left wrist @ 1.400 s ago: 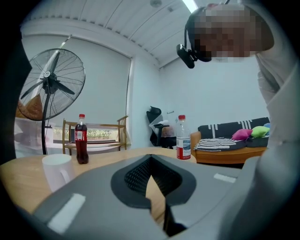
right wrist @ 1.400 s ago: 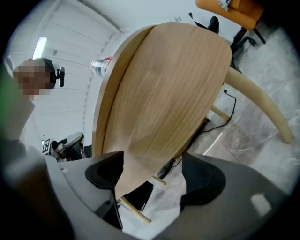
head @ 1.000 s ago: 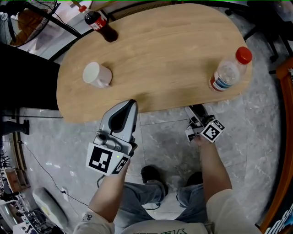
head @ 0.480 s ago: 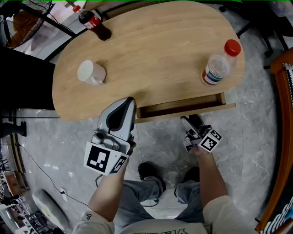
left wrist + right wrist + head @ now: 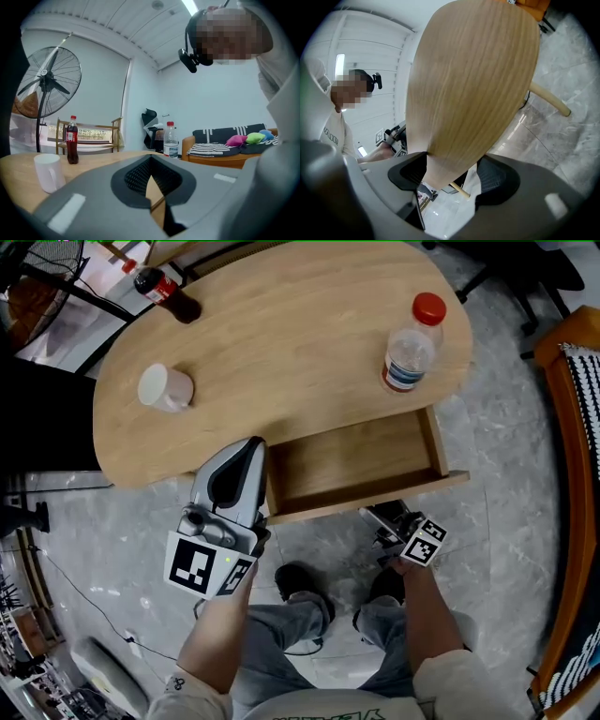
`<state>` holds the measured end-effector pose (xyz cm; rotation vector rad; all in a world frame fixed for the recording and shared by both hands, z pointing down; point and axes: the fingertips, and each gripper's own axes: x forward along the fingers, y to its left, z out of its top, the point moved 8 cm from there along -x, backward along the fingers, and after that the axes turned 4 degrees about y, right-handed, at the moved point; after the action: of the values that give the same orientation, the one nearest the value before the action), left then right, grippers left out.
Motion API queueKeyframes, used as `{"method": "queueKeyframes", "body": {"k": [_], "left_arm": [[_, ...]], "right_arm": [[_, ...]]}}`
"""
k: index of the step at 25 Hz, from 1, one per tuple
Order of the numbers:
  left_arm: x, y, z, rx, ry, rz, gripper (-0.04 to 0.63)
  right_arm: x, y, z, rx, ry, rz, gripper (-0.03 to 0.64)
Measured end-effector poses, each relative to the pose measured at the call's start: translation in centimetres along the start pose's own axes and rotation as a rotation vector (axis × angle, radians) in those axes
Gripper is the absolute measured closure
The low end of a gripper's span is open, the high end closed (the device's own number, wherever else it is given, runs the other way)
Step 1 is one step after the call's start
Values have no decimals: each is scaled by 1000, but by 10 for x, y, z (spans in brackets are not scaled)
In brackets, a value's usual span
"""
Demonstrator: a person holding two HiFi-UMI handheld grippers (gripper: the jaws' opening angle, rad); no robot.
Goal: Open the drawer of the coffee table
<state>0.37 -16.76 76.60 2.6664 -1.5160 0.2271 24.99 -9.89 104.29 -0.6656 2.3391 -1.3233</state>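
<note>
The right gripper (image 5: 382, 516) is clamped on the drawer front (image 5: 375, 491), with the wooden panel caught between its pads. The drawer (image 5: 352, 460) stands wide open, jutting from the coffee table (image 5: 281, 343) toward 6 o'clock. At the drawer's 9 o'clock the left gripper (image 5: 251, 444) hangs with its jaws together, holding nothing. A water bottle (image 5: 408, 343) stands on the table at the drawer's 12 o'clock, and a mug (image 5: 164, 388) and a cola bottle (image 5: 164, 293) stand toward 10.
</note>
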Motion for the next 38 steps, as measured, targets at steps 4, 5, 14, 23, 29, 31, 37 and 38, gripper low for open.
{"method": "queueKeyframes", "body": {"k": [4, 5, 14, 23, 29, 31, 37, 38], "left_arm": [[1, -6, 2, -11, -1, -5, 597], [1, -7, 2, -12, 1, -6, 595], [-6, -7, 6, -7, 5, -4, 595], [-9, -4, 7, -15, 7, -3, 596], [-22, 5, 44, -50, 15, 11, 595], [-29, 7, 65, -65, 22, 15, 597], [-52, 2, 157, -87, 44, -19, 595], [-56, 1, 177, -90, 40, -22, 595]], "right_arm": [[-14, 6, -5, 10, 25, 3, 281], [-16, 6, -5, 12, 27, 2, 281], [-20, -9, -16, 19, 123, -29, 275], [-29, -19, -25, -57, 252, -118, 314], [-45, 49, -13, -114, 380, -157, 314], [-42, 96, 11, -177, 388, -131, 313], [-8, 264, 141, -508, 341, -95, 314], [0, 293, 166, -572, 330, -92, 314]]}}
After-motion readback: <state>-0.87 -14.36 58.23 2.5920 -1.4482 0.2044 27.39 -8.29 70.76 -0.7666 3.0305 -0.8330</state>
